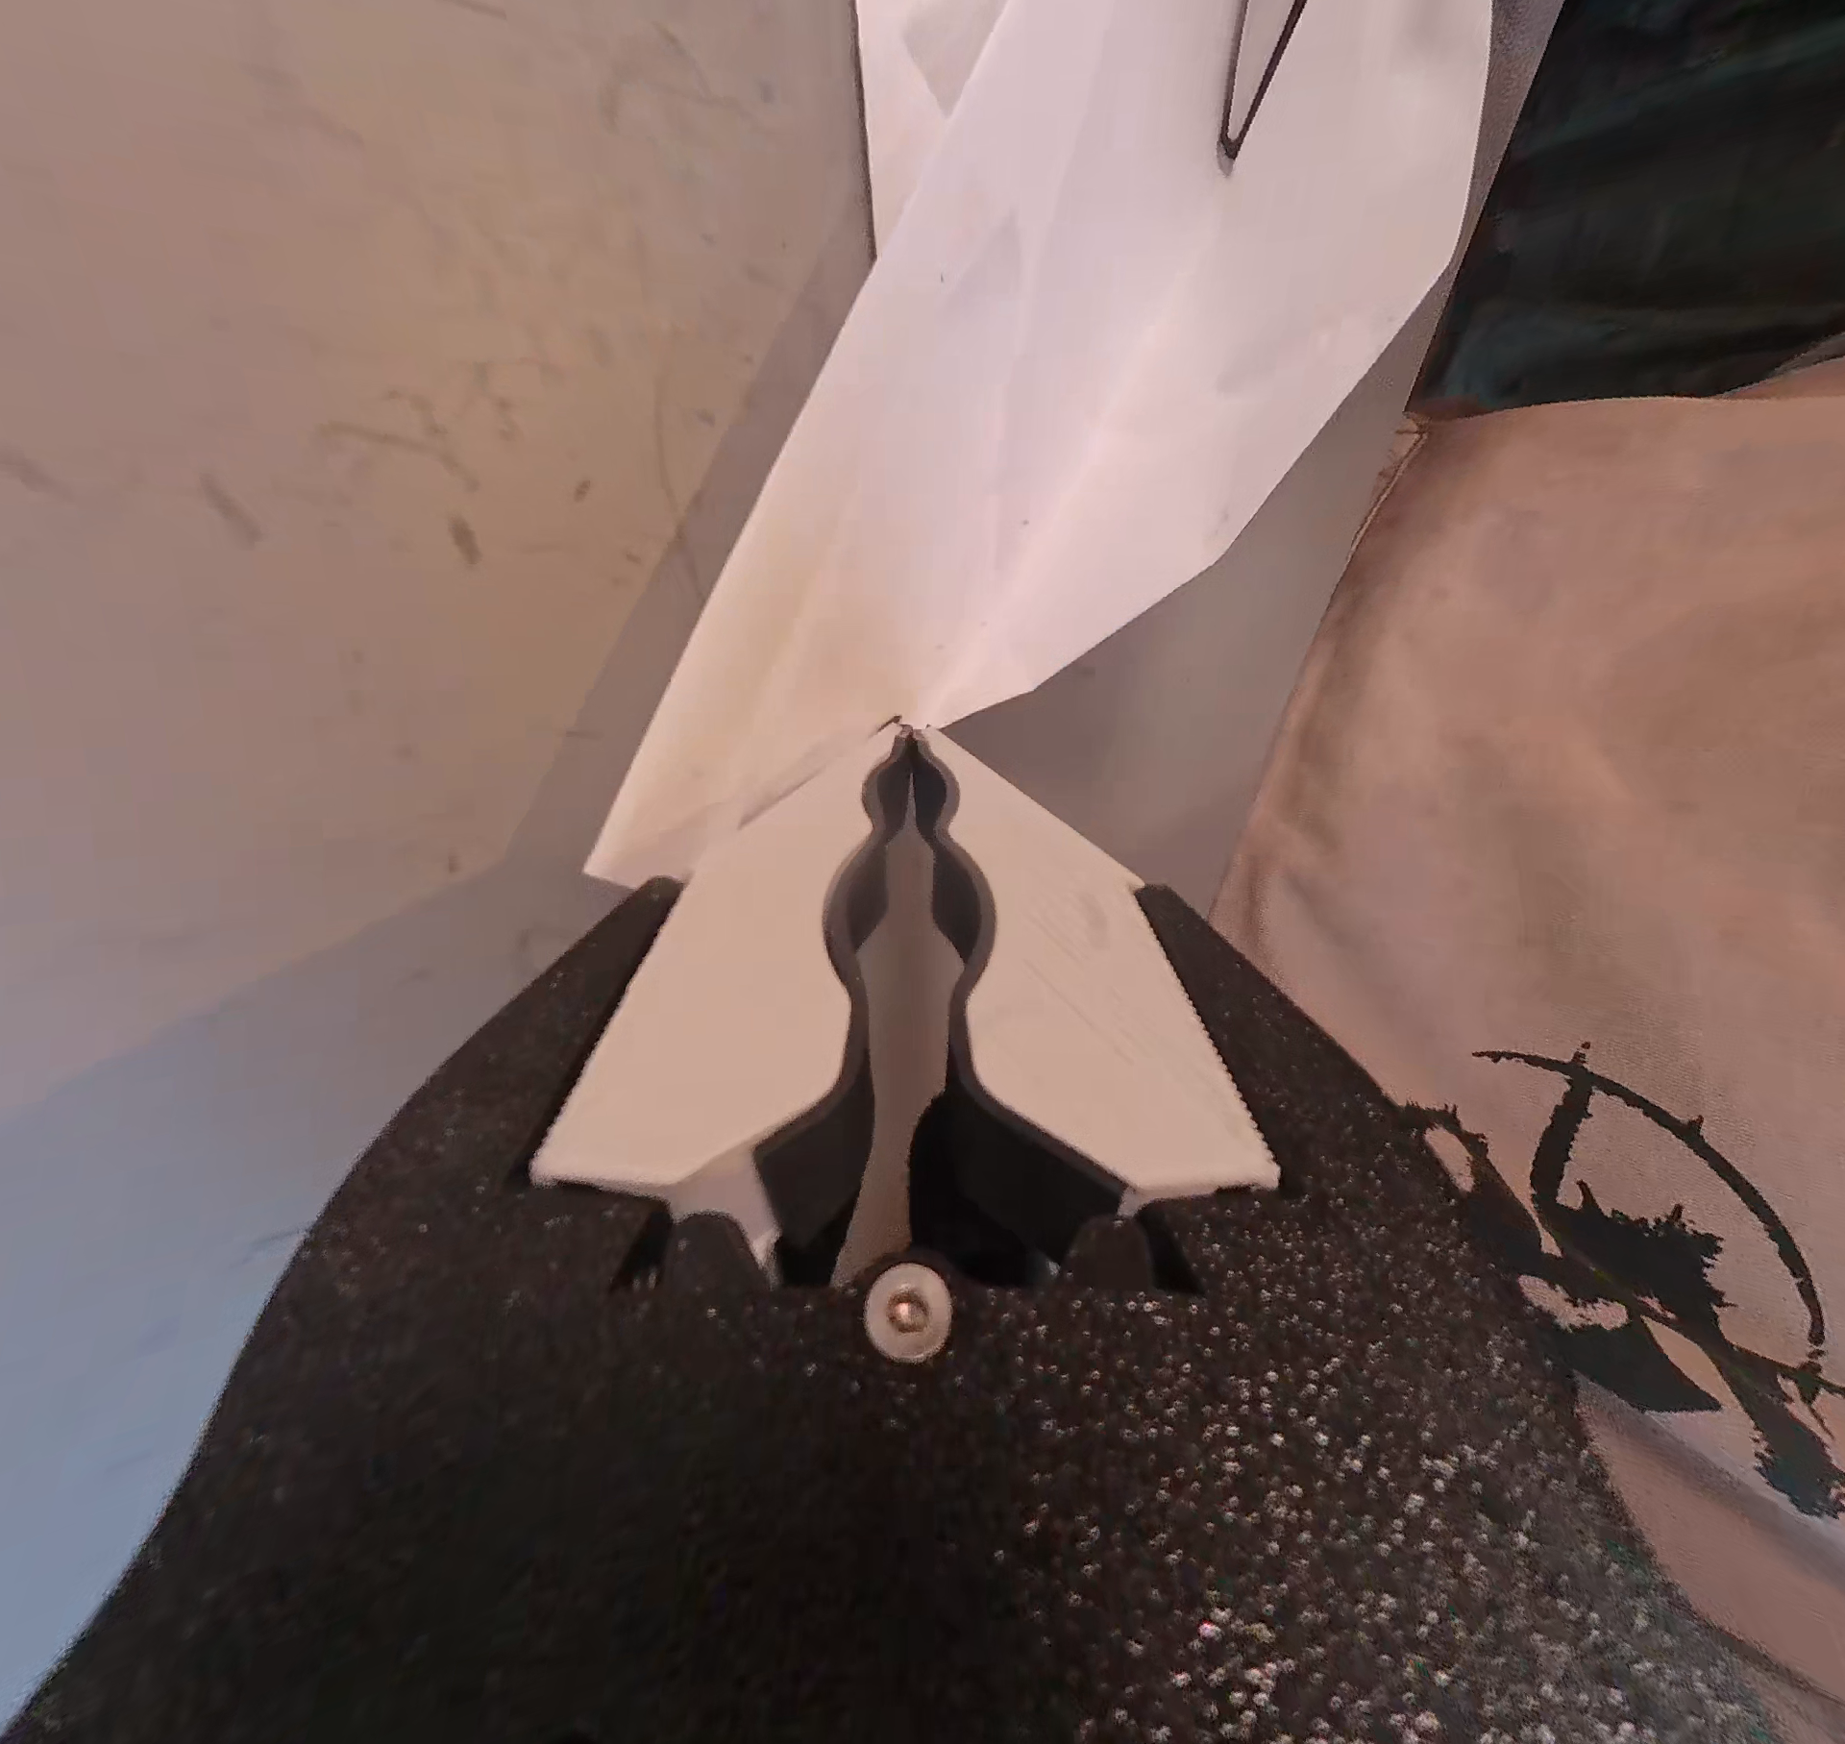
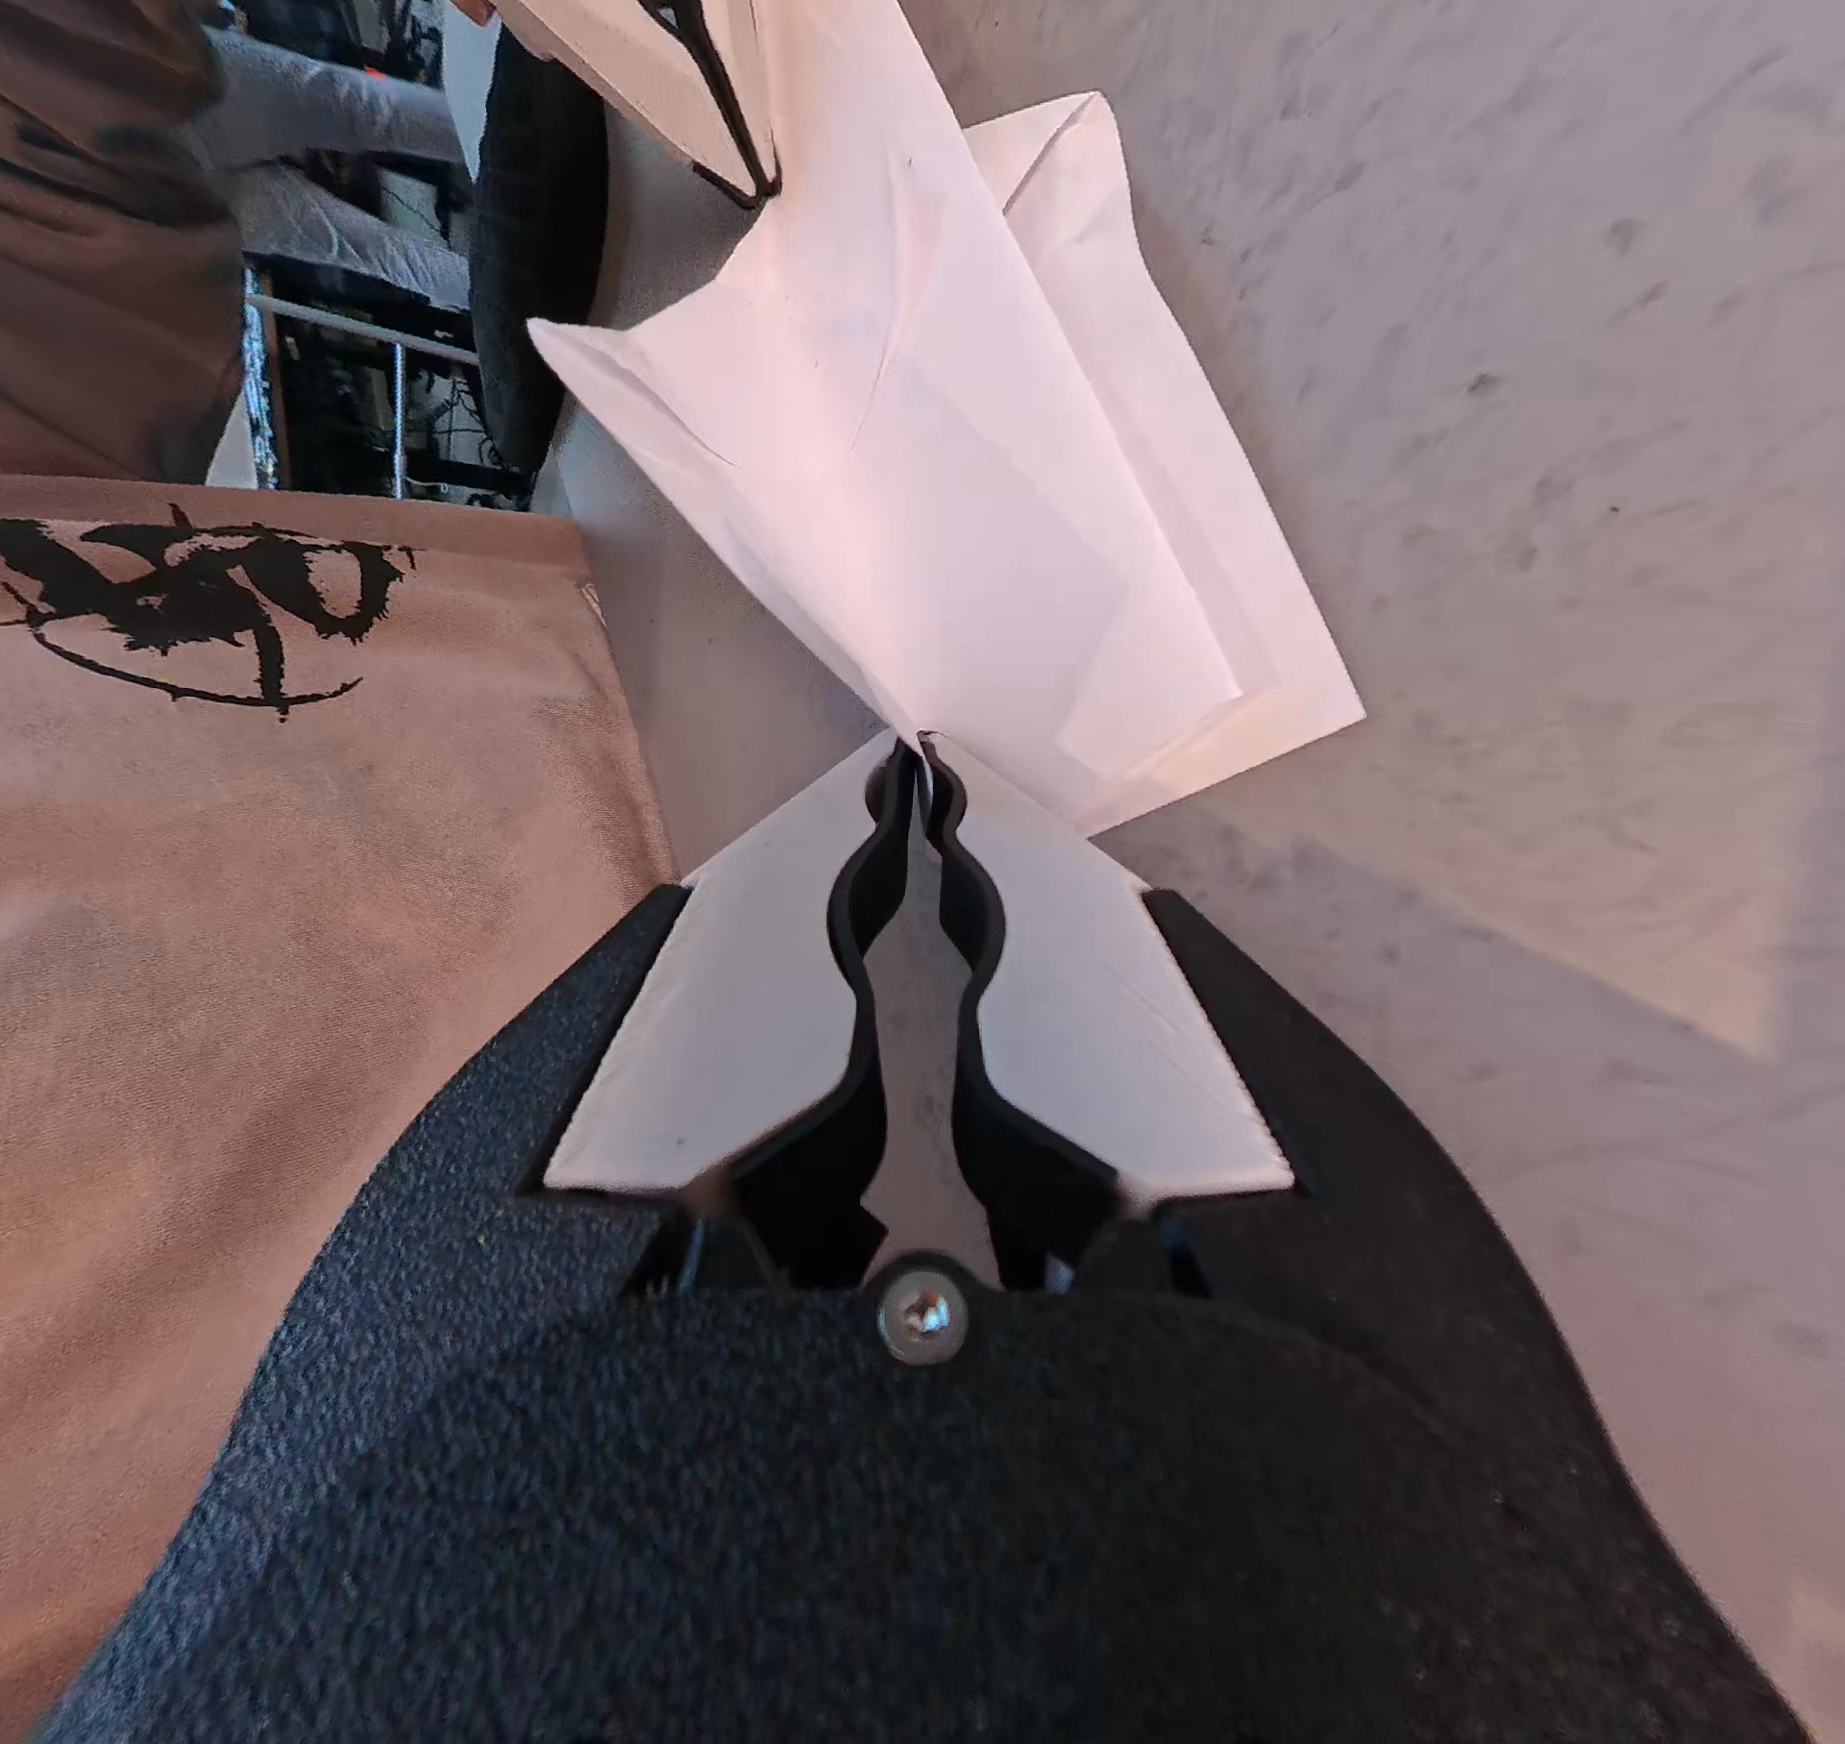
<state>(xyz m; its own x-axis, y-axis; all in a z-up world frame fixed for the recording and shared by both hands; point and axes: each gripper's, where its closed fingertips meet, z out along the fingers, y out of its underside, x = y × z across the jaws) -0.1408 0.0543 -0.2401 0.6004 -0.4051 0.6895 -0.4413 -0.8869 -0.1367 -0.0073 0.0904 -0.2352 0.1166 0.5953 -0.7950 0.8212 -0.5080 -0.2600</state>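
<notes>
A white paper envelope [image 1: 1088, 318] is held in the air between both grippers, above a pale scuffed table [image 1: 329, 348]. My left gripper [image 1: 907, 736] is shut on one corner of it. My right gripper [image 2: 917, 746] is shut on another corner of the envelope [image 2: 899, 458], whose flap folds and back panel show. The left gripper also shows in the right wrist view [image 2: 754, 184], pinching the far edge. The right gripper's tip shows at the top of the left wrist view [image 1: 1236, 144], pinching the far edge.
A person in a tan shirt with a black print [image 1: 1557, 897] stands close beside the table, also in the right wrist view [image 2: 250, 848]. Dark shelving and clutter [image 2: 369, 229] lie beyond the table edge. The grey table surface [image 2: 1498, 398] spreads to the right. About 15 cm separates my left fingertips from my right.
</notes>
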